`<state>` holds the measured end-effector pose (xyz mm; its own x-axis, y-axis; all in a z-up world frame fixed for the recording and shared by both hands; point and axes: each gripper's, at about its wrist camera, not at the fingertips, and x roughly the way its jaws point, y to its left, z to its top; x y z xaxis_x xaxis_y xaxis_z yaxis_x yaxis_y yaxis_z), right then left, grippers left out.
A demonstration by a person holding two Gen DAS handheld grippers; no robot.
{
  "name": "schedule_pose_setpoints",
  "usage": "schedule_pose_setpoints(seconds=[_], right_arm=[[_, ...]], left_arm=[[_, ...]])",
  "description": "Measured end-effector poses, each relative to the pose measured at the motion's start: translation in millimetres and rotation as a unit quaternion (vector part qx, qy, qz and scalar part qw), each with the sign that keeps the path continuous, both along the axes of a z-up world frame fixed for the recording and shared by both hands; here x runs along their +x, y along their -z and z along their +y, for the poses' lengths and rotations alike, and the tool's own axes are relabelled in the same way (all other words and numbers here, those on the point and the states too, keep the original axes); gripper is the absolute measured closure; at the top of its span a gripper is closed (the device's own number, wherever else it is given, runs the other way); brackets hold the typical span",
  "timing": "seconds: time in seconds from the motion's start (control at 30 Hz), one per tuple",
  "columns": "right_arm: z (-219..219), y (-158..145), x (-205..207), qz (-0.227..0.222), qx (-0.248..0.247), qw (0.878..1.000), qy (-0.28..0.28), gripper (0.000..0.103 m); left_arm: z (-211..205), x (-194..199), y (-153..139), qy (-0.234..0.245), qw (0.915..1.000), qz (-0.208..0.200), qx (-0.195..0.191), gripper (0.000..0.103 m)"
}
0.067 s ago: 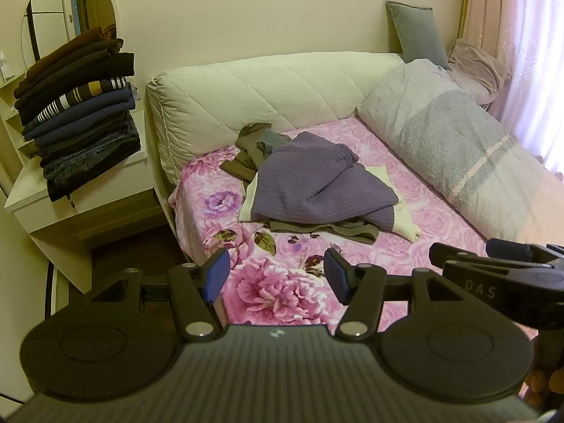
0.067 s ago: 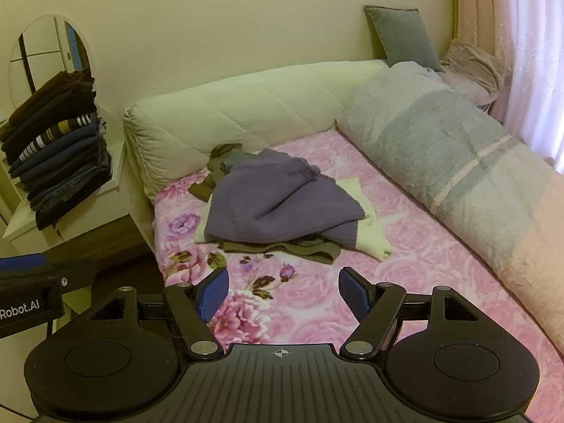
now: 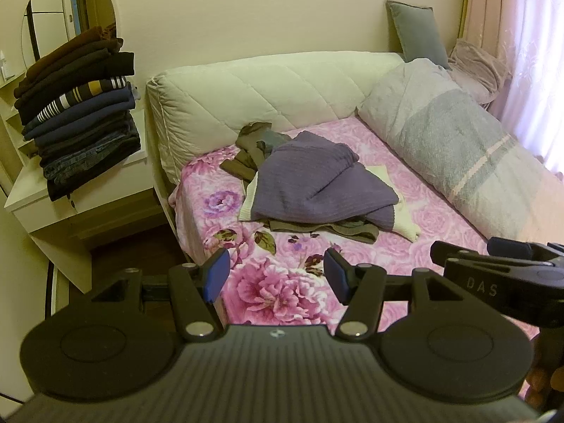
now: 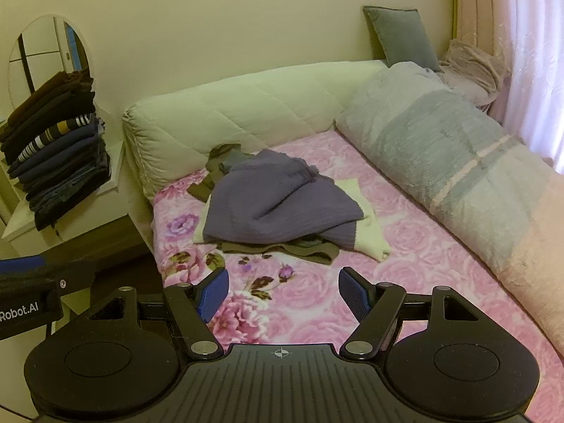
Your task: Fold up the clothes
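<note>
Jaws of both grippers spread wide, holding nothing; purple sweater [image 3: 317, 179] lies heaped on bed [image 3: 440, 218].

Change over the interval is very slight. In your right gripper's [image 4: 282, 282] view, the room has slid a hair to the left. The grey cushion [image 4: 402, 35] at the head of the bed [image 4: 405, 246] now sits a touch further left in frame. The same view has gone softer: the knit of the purple sweater [image 4: 278, 201] on the bed reads smeared where it was crisp. No other change found, including the jaw gaps.
</note>
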<state>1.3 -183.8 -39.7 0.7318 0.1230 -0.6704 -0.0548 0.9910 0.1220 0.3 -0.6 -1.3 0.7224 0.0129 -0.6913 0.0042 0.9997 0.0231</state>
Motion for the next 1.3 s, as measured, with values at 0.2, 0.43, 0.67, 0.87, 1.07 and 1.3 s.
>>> schedule_pose_setpoints(seconds=[0.2,0.43,0.67,0.87,1.07,1.3], right_arm=[[3,-2,4,0.000,0.001,1.000,-0.004,0.031],[-5,-9,2,-0.004,-0.001,1.000,-0.006,0.031],[-3,-11,5,-0.008,-0.002,1.000,-0.005,0.031],[-2,-10,3,-0.011,-0.001,1.000,-0.003,0.031],[-4,-10,1,-0.014,0.001,1.000,-0.003,0.031],[-7,-9,-2,-0.014,0.007,1.000,-0.002,0.031]], left_arm=[[-1,1,3,0.000,1.0000,-0.001,0.002,0.048],[-4,1,5,0.001,1.0000,-0.001,0.005,0.048],[-7,1,4,0.003,1.0000,-0.003,0.008,0.048],[-10,0,4,0.003,0.9999,-0.003,0.011,0.048],[-9,-4,3,-0.001,0.9999,-0.002,0.011,0.048],[-3,-9,3,-0.004,0.9999,0.005,0.012,0.048]])
